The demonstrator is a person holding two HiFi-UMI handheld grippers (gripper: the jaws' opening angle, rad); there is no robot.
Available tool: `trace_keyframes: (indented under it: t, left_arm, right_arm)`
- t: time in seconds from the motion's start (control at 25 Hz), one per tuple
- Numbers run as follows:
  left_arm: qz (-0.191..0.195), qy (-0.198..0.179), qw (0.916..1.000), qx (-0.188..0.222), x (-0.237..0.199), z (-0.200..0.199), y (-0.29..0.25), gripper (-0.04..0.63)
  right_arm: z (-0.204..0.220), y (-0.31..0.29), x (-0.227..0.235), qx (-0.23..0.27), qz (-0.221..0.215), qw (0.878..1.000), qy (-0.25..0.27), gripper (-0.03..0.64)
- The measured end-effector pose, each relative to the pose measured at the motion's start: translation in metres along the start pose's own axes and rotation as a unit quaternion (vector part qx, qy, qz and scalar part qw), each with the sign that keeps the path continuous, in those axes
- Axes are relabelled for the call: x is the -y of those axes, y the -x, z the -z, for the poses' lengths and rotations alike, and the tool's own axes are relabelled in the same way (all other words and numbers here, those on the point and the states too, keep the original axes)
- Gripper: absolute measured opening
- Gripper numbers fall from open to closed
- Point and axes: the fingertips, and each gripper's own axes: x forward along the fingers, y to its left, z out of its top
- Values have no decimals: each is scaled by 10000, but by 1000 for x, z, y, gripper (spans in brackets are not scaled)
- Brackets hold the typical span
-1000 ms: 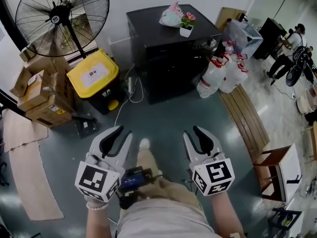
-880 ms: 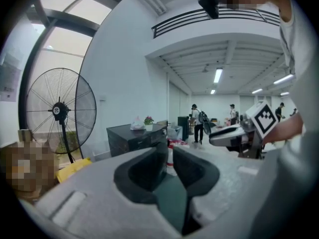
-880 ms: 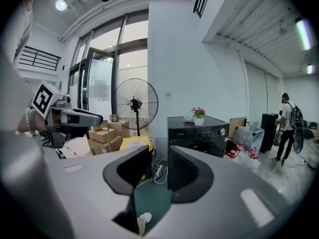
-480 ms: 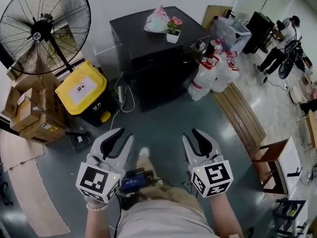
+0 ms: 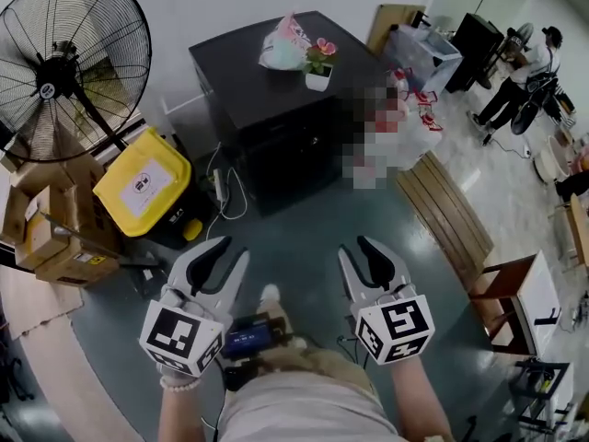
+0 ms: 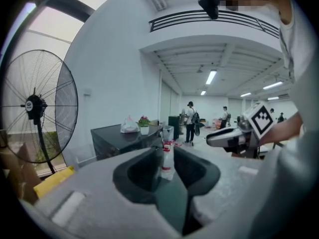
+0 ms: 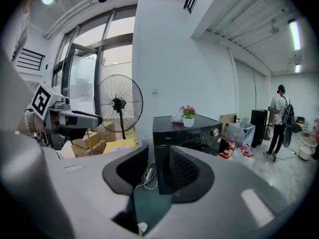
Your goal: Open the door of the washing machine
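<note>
while atop the washing machine [image 5: 276, 150], flowerpot [image 5: 318, 74] and bag [image 5: 280, 50]

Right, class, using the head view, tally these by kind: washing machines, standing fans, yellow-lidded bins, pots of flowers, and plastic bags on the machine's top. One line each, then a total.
washing machine: 1
standing fan: 1
yellow-lidded bin: 1
pot of flowers: 1
plastic bag: 1
Total: 5

One black washing machine [image 5: 276, 141]. On its top: one potted flower [image 5: 317, 72], one plastic bag [image 5: 279, 46]. One pedestal fan [image 5: 66, 58]. One yellow-lidded bin [image 5: 145, 184]. Cardboard boxes [image 5: 46, 238]: at least two.
</note>
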Motion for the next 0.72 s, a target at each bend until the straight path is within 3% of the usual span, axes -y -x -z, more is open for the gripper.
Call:
trace_keyframes:
  t: [0.72]
  left_arm:
    - [421, -68, 9990, -112, -83, -8, -68, 104]
  right_arm:
    - [-25, -91, 18, -166, 342, 9992, -122, 118]
